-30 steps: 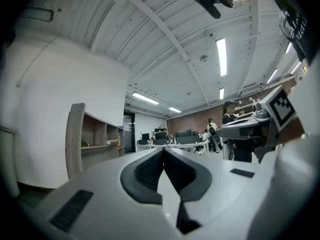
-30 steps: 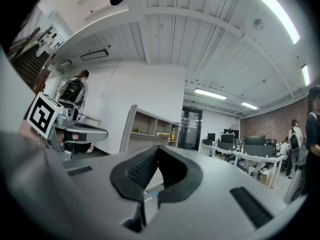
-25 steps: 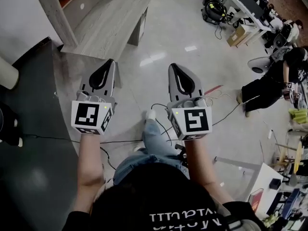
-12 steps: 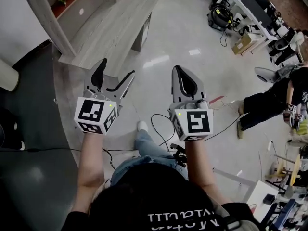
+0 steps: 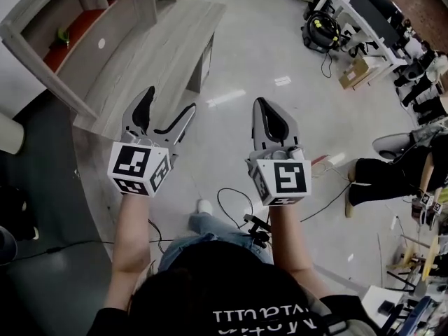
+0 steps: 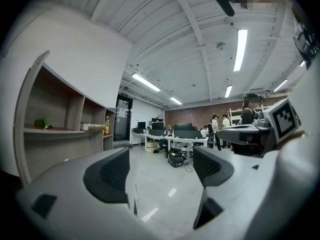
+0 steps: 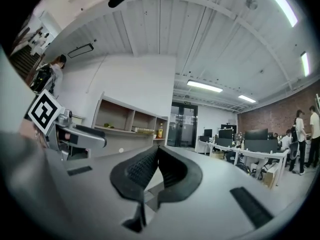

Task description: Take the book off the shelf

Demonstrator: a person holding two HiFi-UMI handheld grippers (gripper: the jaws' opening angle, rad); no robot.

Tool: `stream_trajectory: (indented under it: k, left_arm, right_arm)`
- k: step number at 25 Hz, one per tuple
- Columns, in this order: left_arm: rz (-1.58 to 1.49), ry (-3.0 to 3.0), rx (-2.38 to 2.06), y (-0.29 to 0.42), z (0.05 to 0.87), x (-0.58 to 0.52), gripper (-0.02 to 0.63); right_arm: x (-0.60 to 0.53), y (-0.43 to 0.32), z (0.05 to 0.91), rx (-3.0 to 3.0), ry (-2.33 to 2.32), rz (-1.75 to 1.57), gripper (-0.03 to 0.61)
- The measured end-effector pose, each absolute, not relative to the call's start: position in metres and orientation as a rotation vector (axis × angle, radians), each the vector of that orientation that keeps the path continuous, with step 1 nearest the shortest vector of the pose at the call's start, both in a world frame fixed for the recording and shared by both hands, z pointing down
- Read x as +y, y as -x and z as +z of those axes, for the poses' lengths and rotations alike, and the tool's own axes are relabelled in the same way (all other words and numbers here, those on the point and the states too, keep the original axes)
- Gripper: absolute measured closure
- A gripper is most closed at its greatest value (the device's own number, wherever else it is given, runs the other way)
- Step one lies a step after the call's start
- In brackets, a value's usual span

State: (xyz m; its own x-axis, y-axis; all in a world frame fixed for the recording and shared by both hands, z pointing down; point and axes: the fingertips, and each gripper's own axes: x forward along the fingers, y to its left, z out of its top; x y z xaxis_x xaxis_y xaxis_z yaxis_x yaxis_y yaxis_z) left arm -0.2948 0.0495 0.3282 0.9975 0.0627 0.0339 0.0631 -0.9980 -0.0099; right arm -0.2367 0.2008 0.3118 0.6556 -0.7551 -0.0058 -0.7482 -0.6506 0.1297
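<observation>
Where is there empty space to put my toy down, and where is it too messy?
The long wooden ledge in front of the shelf is bare. So is the shiny floor between the ledge and the desks. The shelf has room beside the green thing. It's crowded by the desks and around the cables near the shoe.

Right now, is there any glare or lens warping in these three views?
Head view: lights glare off the glossy pale floor. Left gripper view: fisheye bows the grey wooden shelf unit; a long ceiling strip light blooms. Right gripper view: dark corners.
</observation>
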Motion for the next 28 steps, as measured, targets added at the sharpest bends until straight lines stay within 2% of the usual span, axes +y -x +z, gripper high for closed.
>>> stream_trajectory:
  k: [6, 19, 28]
  left_arm:
    - [-0.061, 3.092, -0.108, 0.255, 0.327, 0.043, 0.227]
    - [-0.042, 3.076, -0.139, 0.196, 0.324, 0.028, 0.227]
    - [-0.024, 3.071, -0.129, 0.13, 0.329, 0.005, 0.227]
  right_arm:
    - [0.193, 0.192, 0.307, -1.247, -2.771, -0.106, 0.563]
    - [0.184, 0.149, 0.302, -1.197, -2.772, -0.142, 0.563]
    - [0.162, 0.082, 0.307, -1.172, -2.794, -0.143, 0.563]
